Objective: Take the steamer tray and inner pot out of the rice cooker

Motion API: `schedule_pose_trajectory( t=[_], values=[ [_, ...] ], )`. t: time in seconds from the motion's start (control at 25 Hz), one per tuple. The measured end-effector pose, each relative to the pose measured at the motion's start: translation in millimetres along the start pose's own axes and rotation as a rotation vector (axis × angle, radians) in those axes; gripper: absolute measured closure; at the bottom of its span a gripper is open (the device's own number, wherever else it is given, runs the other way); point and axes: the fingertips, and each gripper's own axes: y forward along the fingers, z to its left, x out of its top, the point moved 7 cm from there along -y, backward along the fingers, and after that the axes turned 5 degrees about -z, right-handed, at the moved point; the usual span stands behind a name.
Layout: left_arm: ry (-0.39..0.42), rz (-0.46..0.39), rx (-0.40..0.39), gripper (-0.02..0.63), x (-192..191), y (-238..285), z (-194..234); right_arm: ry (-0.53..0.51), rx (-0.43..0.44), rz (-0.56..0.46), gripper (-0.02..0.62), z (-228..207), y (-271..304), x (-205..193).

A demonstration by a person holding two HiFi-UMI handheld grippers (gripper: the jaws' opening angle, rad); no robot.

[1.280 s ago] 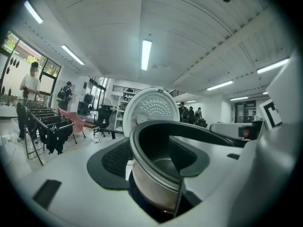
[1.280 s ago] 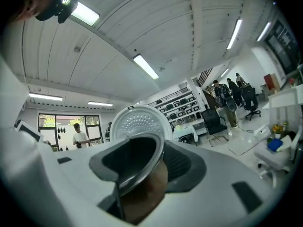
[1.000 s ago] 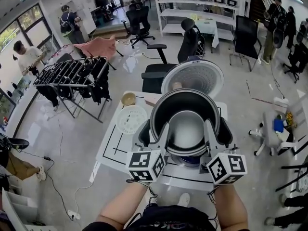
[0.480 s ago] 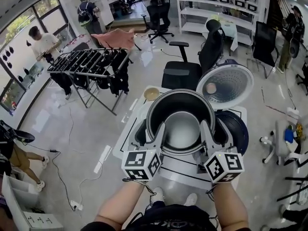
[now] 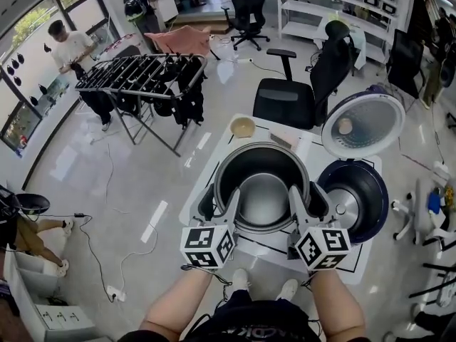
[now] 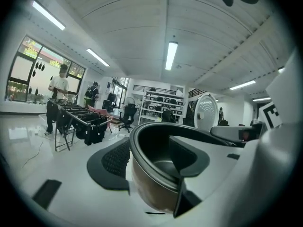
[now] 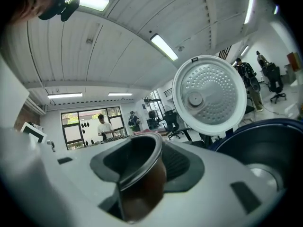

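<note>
Pinching the rim of the inner pot (image 5: 263,185) are left claw (image 5: 220,202) and right claw (image 5: 305,201), the latter just tightening.

Black-and-white marker cubes (image 5: 209,246); dark shirt (image 5: 253,324)

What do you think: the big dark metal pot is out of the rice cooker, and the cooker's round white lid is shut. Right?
No: the round white lid is open, standing up behind the dark blue rice cooker; see the head view.
</note>
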Motion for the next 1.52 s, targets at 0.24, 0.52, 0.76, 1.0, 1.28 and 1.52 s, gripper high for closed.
schedule_pose_trajectory(
  t=[0.24,0.52,0.76,1.0,1.28,1.52],
  values=[
    [-0.016,0.049,-0.015,0.359,-33,1,22,0.011,-0.042,0.083,0.394,0,3,-45],
    [-0.024,0.132,-0.034,0.359,-76,6,38,0.021,-0.103,0.177,0.394,-6,-3,-94],
    [-0.023,0.187,-0.07,0.359,-100,10,40,0.041,-0.151,0.222,0.394,-17,-6,-120],
    [-0.02,0.211,-0.097,0.359,-113,14,41,0.052,-0.189,0.243,0.394,-24,-7,-136],
    [-0.016,0.235,-0.111,0.359,-123,18,45,0.05,-0.2,0.233,0.396,-25,-6,-141],
    [-0.003,0.25,-0.12,0.354,-131,18,51,0.026,-0.187,0.221,0.394,-23,-4,-145]
  ],
)
